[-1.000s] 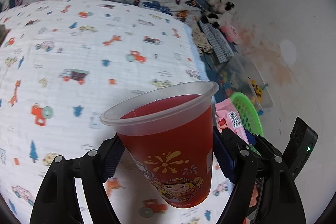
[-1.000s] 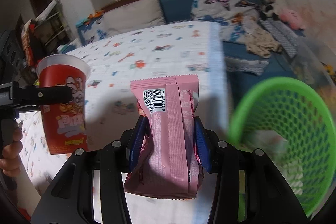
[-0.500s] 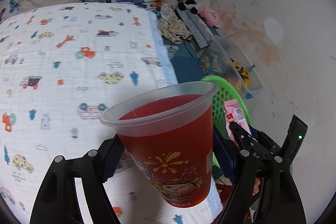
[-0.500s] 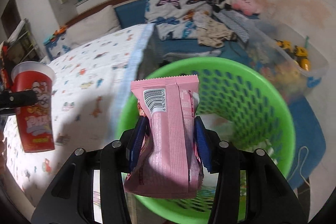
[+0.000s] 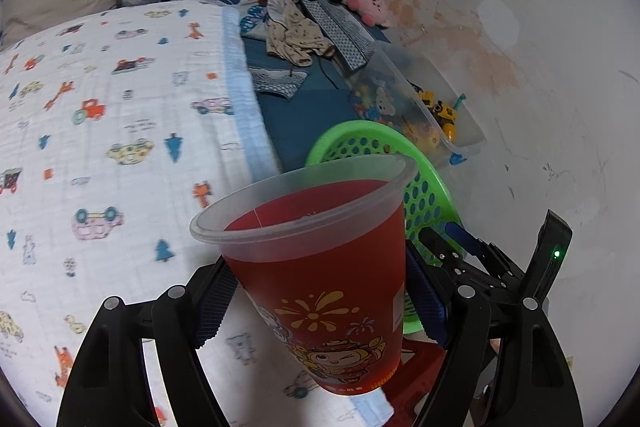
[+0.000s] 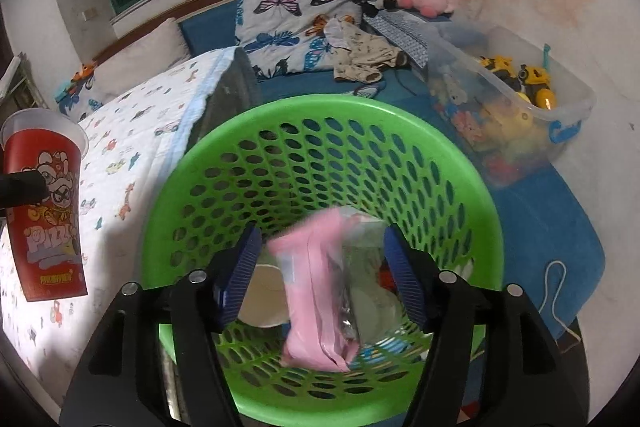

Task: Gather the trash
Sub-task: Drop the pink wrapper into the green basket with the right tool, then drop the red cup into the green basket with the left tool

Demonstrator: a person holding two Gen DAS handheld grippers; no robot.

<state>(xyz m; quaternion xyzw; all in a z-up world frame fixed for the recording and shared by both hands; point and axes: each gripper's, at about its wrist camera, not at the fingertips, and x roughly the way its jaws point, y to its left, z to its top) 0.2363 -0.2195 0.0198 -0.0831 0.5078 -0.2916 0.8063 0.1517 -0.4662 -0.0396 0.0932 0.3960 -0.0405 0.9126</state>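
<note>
Right wrist view: the right tongs (image 6: 320, 277) gape over the green basket (image 6: 494, 227), the pink wrapper (image 6: 316, 291) dropping inside. Left tongs (image 5: 316, 297) clamp the red cup (image 5: 320, 267) mid-wall above the bed; it looks light and crushable.

Pink wrapper (image 6: 316, 291) motion-blurred; basket (image 5: 430, 187) partly hidden behind cup (image 5: 320, 267).

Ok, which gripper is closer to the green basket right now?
Right. The right gripper hangs open directly over the green basket, with the pink wrapper inside it. The left gripper holds the red cup off to the basket's side, above the bed.
</note>
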